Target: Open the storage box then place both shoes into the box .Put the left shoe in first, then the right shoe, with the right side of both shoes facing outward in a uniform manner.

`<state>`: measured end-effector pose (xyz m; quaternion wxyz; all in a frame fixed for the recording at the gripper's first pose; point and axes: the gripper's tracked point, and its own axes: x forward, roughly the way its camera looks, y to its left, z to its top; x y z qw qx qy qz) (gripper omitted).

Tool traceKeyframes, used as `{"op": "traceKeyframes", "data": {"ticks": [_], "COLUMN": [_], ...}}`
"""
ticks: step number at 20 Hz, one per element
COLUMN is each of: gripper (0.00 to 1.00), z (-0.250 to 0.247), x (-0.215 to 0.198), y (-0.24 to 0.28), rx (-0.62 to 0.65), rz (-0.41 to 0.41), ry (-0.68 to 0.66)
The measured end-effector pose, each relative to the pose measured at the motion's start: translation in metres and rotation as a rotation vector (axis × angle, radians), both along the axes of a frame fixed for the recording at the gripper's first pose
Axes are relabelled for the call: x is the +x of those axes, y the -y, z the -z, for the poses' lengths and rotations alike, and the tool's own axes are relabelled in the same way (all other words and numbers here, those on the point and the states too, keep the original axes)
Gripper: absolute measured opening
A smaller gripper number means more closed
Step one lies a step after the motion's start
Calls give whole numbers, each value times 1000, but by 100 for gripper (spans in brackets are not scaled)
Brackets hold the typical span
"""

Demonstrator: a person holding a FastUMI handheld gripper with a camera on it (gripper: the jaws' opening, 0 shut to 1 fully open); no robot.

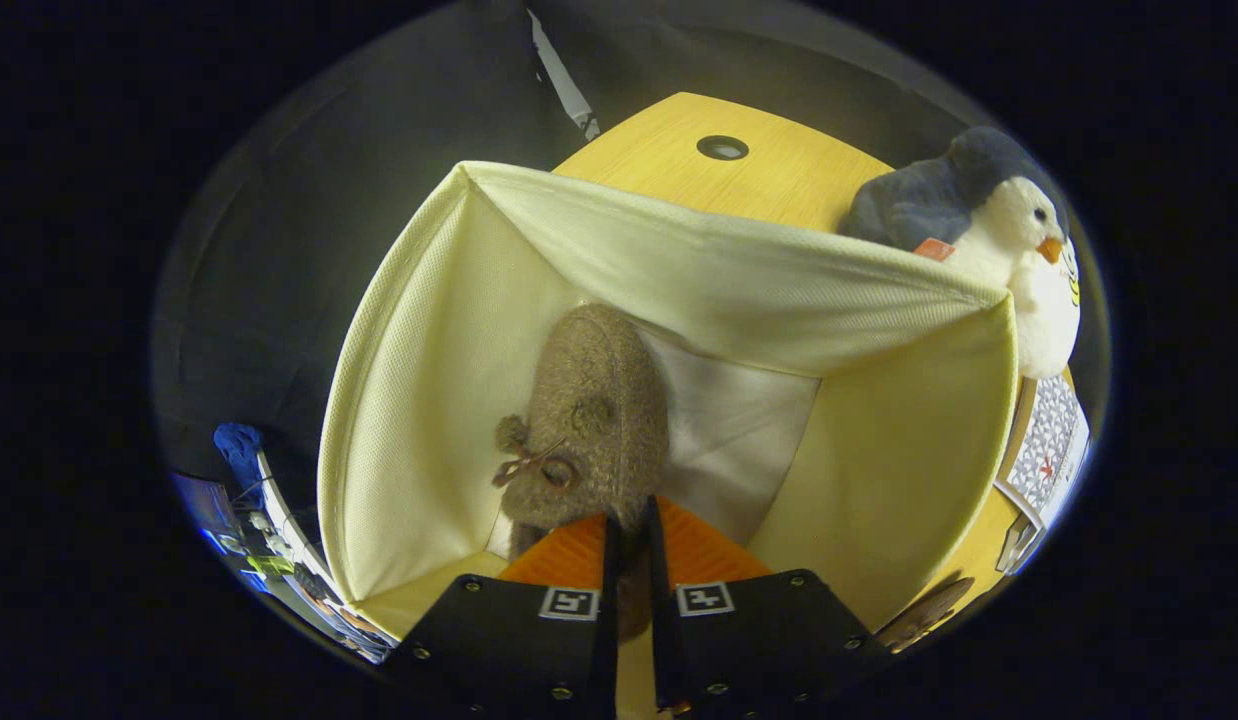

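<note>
A fuzzy brown shoe (591, 415) with a small bow and pom-pom hangs inside the cream fabric storage box (409, 400), toe pointing down toward the box's floor. My gripper (629, 525) is shut on the shoe's heel edge, its orange fingers (569, 552) pinching the fabric between them. The box is open, and its soft lid flap (719, 270) is folded back along the far rim. A second brown shoe (924, 610) lies outside the box on the table, just past the box's right wall.
The box stands on a yellow wooden table (749, 165) with a round cable hole (722, 148). A plush penguin (989, 215) sits behind the box's far right corner. A patterned booklet (1049, 450) lies on the table to the right.
</note>
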<state>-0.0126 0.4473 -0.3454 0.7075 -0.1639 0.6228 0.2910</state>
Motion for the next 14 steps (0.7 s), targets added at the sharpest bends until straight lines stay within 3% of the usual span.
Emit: {"op": "traceKeyframes", "data": {"ticks": [3, 5, 6, 14], "gripper": [27, 67, 75, 75], "z": [-25, -51, -64, -156], "x": [-5, -4, 0, 11], "y": [-1, 7, 12, 77], "rx": [96, 122, 137, 257], "rz": [17, 19, 16, 120], "ry": [-7, 12, 40, 113]}}
